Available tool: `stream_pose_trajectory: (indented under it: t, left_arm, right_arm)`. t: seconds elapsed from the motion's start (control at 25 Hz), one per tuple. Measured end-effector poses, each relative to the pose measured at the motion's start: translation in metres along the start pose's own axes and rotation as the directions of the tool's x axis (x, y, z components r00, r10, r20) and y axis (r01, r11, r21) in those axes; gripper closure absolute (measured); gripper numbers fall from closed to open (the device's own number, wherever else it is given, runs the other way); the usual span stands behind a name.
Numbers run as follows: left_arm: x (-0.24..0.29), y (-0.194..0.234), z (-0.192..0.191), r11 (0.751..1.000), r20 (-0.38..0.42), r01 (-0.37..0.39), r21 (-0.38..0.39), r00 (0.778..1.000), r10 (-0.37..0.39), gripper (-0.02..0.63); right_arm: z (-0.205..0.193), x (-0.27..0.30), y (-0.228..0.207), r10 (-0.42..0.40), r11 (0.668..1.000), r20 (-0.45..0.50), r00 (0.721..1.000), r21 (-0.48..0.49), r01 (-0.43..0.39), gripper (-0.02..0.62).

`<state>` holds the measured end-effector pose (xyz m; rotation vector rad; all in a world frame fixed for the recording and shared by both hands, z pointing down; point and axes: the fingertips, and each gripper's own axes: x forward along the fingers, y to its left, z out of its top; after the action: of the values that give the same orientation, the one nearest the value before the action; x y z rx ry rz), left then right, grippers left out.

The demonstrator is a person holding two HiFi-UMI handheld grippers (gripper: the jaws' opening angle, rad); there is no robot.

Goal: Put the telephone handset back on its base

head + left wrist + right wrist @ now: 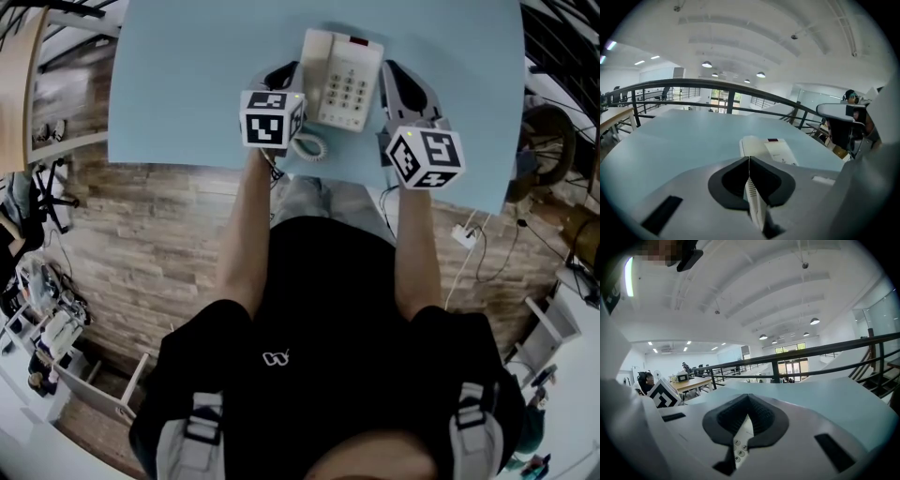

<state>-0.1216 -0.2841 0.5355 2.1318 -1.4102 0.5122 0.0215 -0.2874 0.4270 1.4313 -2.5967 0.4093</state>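
While the left gripper [284, 75] and right gripper [398, 80] are hovering closed and empty, the handset [317, 58], seemingly light, stiff and slippery, is asking for a middle grip.

This is a large open-plan office, seen from a raised gallery level. A black metal railing [811, 352] runs along the edge behind the pale blue bench [187, 94], and beyond it the room opens onto a lower area. Overhead spans a white arched ceiling [754, 37] hung with round pendant lamps [707, 64] and strip lights. A light wooden desk [691, 383] carrying a boxy device stands farther off, and tall glass doors [792, 369] close the far end. The floor is brown wood-look planking [150, 234], strewn with loose cables and a white power strip [464, 234]. A cream push-button desk telephone [345, 80] sits on the bench.
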Motion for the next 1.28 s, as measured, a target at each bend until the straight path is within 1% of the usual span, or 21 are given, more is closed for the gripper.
stream_pose_trajectory:
  t: [0.08,0.2,0.24,0.32,0.44,0.52,0.6,0.68,0.8,0.88,1.12,1.16,1.28]
  left_arm:
    - [0.003,-0.002,-0.004,1.0,-0.008,-0.015,0.005,1.0,0.015,0.604]
    - [0.005,-0.005,-0.008,0.999,0.009,-0.041,0.022,0.999,0.041,0.606]
    - [0.005,-0.005,-0.009,0.999,0.013,-0.049,0.021,0.999,0.049,0.606]
    - [0.004,-0.004,-0.007,0.998,0.023,-0.056,-0.004,0.998,0.056,0.606]
    - [-0.007,-0.002,0.016,0.996,0.09,-0.068,-0.058,0.993,0.073,0.606]
    - [-0.02,-0.001,0.04,0.995,0.153,-0.082,-0.065,0.984,0.091,0.606]
    - [-0.035,-0.002,0.069,0.994,0.226,-0.092,-0.058,0.969,0.103,0.606]
    - [-0.053,-0.004,0.096,0.993,0.299,-0.103,-0.052,0.948,0.114,0.606]
    - [-0.082,-0.006,0.131,0.991,0.401,-0.124,-0.056,0.906,0.136,0.606]
    - [-0.099,-0.007,0.15,0.988,0.454,-0.142,-0.055,0.878,0.152,0.606]
    - [-0.124,-0.007,0.177,0.973,0.547,-0.22,-0.067,0.807,0.22,0.606]
    - [-0.124,-0.008,0.179,0.972,0.555,-0.225,-0.07,0.801,0.225,0.606]
    - [-0.123,-0.006,0.178,0.968,0.558,-0.237,-0.081,0.794,0.242,0.606]
  right_arm:
    - [0.002,0.0,0.0,0.001,1.0,0.005,1.0,-0.004,-0.001,0.6]
    - [0.005,0.0,0.0,0.004,1.0,0.01,1.0,-0.009,-0.004,0.6]
    - [0.006,0.001,0.0,0.006,1.0,0.011,1.0,-0.01,-0.006,0.6]
    - [0.009,0.003,0.001,0.011,1.0,0.015,1.0,-0.017,-0.011,0.6]
    - [0.021,0.006,0.004,0.019,0.999,0.033,0.999,-0.034,-0.018,0.6]
    - [0.033,0.007,0.009,0.03,0.998,0.053,0.998,-0.051,-0.027,0.6]
    - [0.044,0.007,0.013,0.044,0.997,0.073,0.996,-0.069,-0.039,0.6]
    - [0.055,0.007,0.018,0.06,0.995,0.092,0.994,-0.084,-0.053,0.6]
    - [0.071,0.008,0.027,0.085,0.992,0.117,0.99,-0.107,-0.073,0.6]
    - [0.082,0.009,0.031,0.098,0.989,0.133,0.986,-0.126,-0.082,0.6]
    - [0.11,0.009,0.037,0.136,0.979,0.181,0.974,-0.173,-0.104,0.6]
    - [0.113,0.009,0.037,0.136,0.979,0.187,0.973,-0.178,-0.103,0.6]
    - [0.12,0.007,0.034,0.117,0.979,0.209,0.971,-0.187,-0.078,0.6]
